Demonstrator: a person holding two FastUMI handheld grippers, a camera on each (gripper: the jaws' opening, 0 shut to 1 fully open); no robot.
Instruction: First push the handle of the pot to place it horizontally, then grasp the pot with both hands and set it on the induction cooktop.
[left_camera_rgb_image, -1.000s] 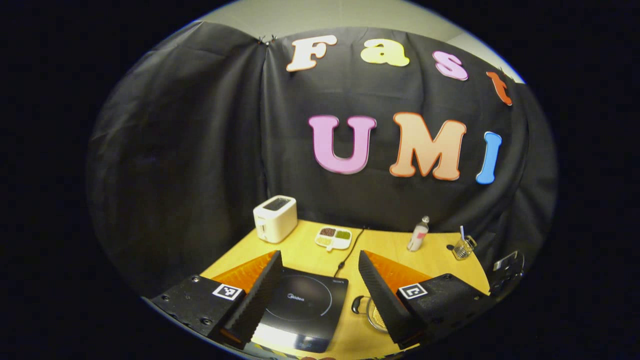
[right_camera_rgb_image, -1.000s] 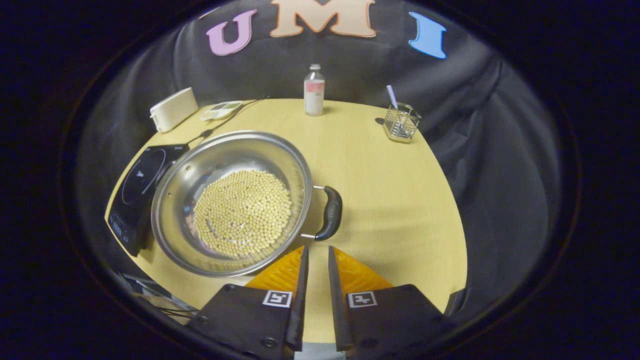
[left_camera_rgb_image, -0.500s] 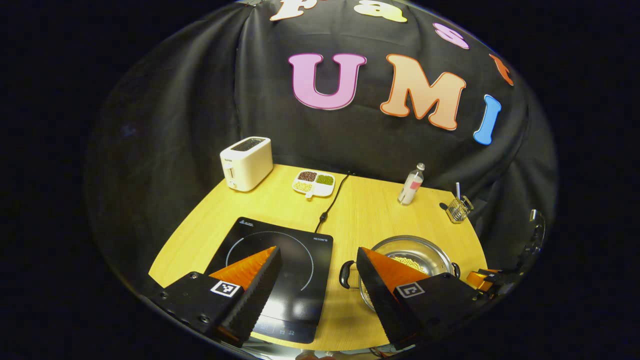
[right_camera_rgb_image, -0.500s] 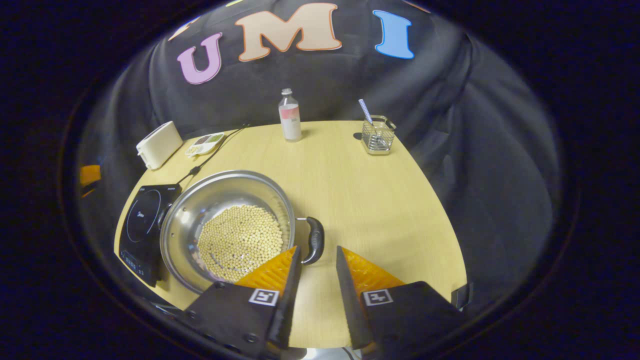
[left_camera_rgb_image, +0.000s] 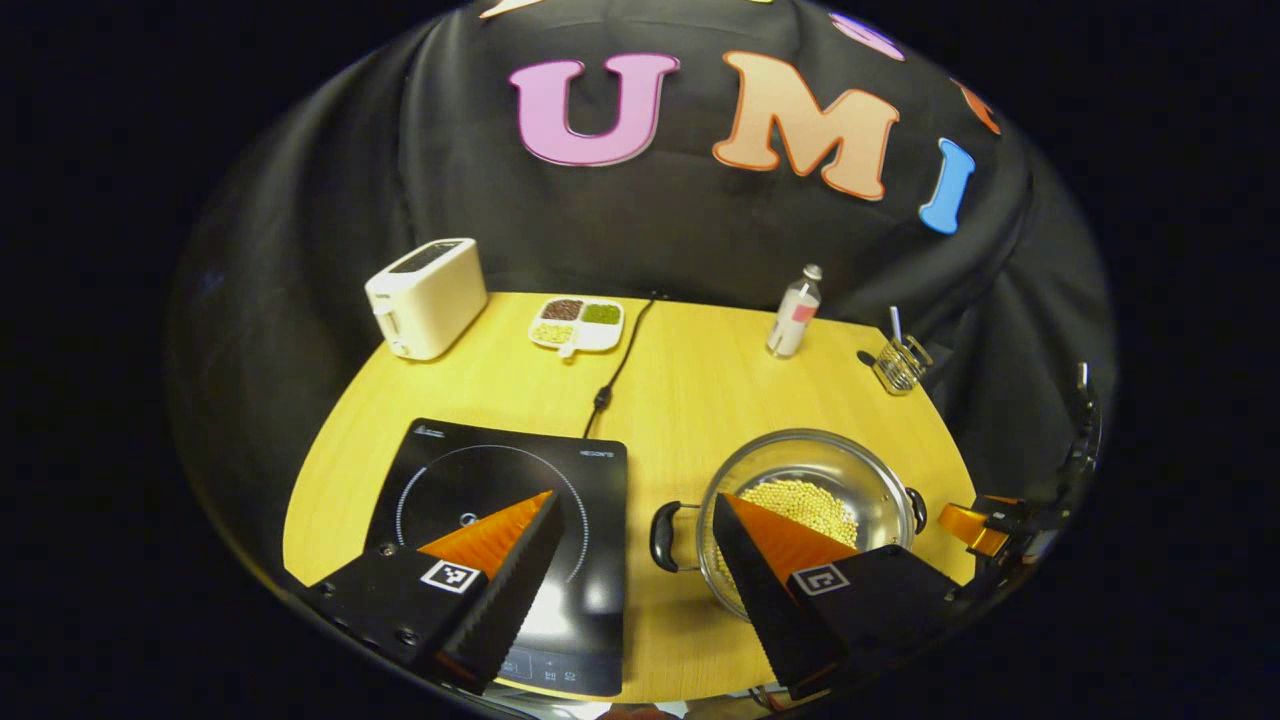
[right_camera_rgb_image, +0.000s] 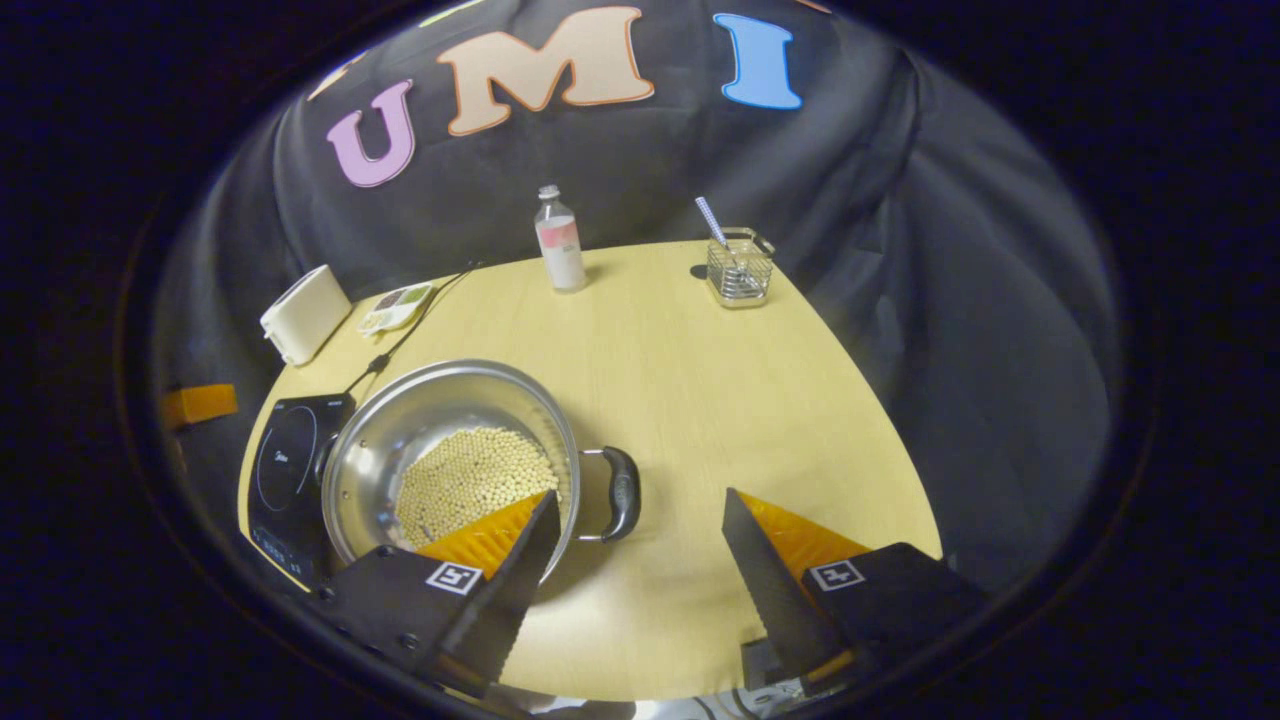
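A steel pot (left_camera_rgb_image: 810, 470) (right_camera_rgb_image: 440, 430) holding pale round beans sits on the wooden table, just right of the black induction cooktop (left_camera_rgb_image: 500, 480) (right_camera_rgb_image: 285, 470). Its two dark handles point sideways: one (left_camera_rgb_image: 664, 535) faces the cooktop, the other (right_camera_rgb_image: 622, 492) faces the table's open side. My left gripper (left_camera_rgb_image: 637, 520) is open above the gap between cooktop and pot, near the pot's left handle. My right gripper (right_camera_rgb_image: 640, 515) is open, with the right handle lying just ahead between its fingers. In the left gripper view the right gripper (left_camera_rgb_image: 985, 525) shows beyond the pot.
At the back of the table (left_camera_rgb_image: 700, 390) stand a white toaster (left_camera_rgb_image: 425, 295), a divided dish of grains (left_camera_rgb_image: 577, 323), a small bottle (left_camera_rgb_image: 793, 310) (right_camera_rgb_image: 558, 240) and a wire holder with a straw (left_camera_rgb_image: 898, 362) (right_camera_rgb_image: 738, 268). The cooktop's cord (left_camera_rgb_image: 615, 370) runs backward.
My right gripper has opened from nearly shut and drawn back low beside the pot's right handle. My left gripper tilted down and came closer, so cooktop and pot now show in full.
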